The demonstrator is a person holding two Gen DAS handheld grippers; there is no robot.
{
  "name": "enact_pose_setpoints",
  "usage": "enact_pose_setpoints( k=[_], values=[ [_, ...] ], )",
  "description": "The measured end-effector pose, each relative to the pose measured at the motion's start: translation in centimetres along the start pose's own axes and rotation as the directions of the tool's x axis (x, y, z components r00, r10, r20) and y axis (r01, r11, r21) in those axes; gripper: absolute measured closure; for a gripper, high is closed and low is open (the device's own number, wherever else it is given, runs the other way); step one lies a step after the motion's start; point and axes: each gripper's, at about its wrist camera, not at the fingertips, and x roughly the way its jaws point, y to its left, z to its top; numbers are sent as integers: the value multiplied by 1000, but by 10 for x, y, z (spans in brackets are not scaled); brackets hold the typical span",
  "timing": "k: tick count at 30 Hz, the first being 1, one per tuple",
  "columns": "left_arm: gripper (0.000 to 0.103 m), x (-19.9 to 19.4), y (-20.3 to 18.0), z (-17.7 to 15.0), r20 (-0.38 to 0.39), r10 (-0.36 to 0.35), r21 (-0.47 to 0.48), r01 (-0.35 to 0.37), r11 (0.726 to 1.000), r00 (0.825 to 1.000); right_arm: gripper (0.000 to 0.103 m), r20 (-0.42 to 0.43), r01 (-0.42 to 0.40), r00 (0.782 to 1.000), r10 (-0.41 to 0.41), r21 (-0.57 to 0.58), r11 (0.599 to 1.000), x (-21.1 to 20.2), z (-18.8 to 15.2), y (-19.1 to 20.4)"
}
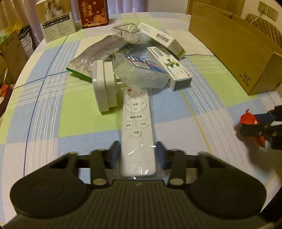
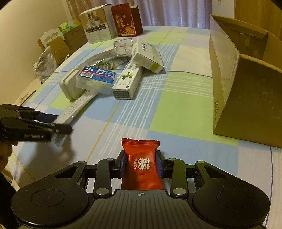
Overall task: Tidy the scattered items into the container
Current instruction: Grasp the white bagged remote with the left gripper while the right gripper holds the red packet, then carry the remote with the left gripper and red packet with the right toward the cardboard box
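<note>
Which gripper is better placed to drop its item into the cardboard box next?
Probably the right gripper: it already clamps the red candy packet, and the cardboard box stands on its side. The left gripper only straddles the white remote.

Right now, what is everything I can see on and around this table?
Remote control: one, white, plastic-wrapped, between the left gripper's fingers.
Candy packet: one, red, held by the right gripper.
Clear plastic case: one, blue label, in the pile.
White adapter: one, beside the remote.
Medicine boxes: two, white, in the pile.
Cardboard box: one, brown, open, right side.
Upright boxes: two, one red, one white, far edge.
Tablecloth: one, blue-green check.
Left gripper: black.
Right gripper: black.
</note>
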Motion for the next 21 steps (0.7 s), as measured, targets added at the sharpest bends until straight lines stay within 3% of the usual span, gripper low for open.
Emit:
enact_pose_setpoints(
  k=[12,21],
  values=[
    [69,-12,-41,-12,-6,-9,127,10,992,1000,66,4,-5,1000,5,-7,1000,-4,-4,5],
    [62,-9,-37,-12,14,-20,97,18,995,1000,66,-5,2,1000,-2,0,1000,-1,-3,3]
  ],
)
